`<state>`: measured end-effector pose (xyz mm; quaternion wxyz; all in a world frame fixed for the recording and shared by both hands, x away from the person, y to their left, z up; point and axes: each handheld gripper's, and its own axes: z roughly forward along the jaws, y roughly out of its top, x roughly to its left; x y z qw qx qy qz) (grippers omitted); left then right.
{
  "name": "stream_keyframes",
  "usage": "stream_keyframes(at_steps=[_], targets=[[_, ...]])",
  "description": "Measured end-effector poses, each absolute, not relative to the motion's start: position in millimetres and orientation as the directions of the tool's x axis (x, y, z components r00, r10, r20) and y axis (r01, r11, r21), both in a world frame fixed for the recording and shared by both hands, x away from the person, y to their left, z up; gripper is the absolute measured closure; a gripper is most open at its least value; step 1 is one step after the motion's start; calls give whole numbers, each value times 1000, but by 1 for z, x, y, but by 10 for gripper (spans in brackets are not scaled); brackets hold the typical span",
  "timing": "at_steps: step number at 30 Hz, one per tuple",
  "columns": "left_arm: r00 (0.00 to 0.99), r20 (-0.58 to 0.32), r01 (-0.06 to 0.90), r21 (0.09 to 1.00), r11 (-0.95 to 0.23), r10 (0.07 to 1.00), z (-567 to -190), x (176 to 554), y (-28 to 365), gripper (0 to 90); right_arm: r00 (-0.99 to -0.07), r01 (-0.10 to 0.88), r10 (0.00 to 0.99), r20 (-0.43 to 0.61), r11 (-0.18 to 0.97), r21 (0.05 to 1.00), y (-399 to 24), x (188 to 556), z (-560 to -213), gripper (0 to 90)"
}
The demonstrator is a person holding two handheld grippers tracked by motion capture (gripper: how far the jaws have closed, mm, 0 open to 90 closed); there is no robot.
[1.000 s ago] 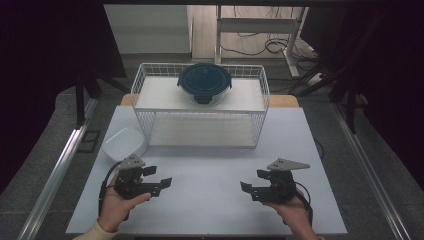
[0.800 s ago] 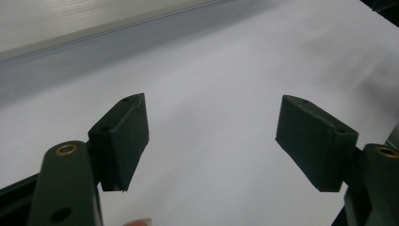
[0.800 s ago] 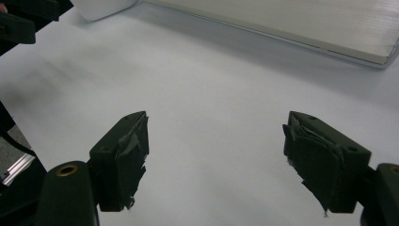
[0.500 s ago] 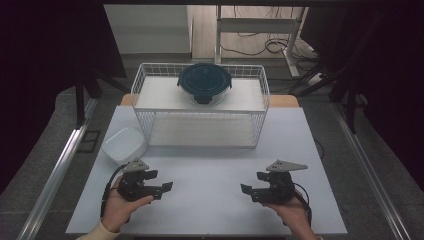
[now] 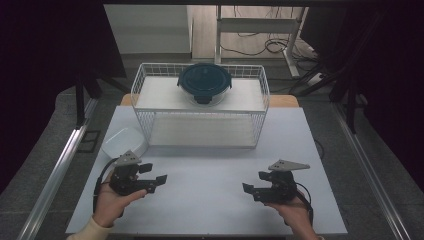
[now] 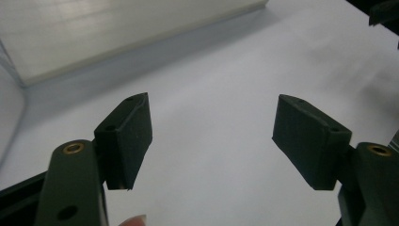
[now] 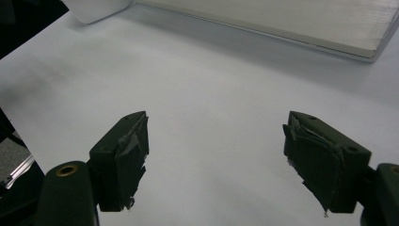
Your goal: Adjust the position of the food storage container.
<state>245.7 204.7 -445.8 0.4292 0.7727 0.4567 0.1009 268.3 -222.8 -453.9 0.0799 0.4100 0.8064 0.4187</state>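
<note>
Tongs (image 5: pixel 156 174) (image 5: pixel 248 188) apart over bare tabletop (image 5: pixel 210 170)

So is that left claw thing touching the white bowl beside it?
Apart. In the high view, bare table shows between the left gripper and the white bowl, and the left gripper view shows nothing between its open jaws.

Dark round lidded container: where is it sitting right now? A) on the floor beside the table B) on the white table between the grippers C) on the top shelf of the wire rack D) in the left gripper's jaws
C: the dark round lidded container rests on the top shelf of the white wire rack, far from both open grippers.
</note>
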Motion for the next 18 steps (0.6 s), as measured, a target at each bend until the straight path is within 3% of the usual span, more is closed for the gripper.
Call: stream_keyframes(at_steps=[18], targets=[[421, -232, 651, 751, -113, 877, -413, 291, 290, 357, -651, 608, 727, 217, 329, 723, -224, 271, -458, 225]])
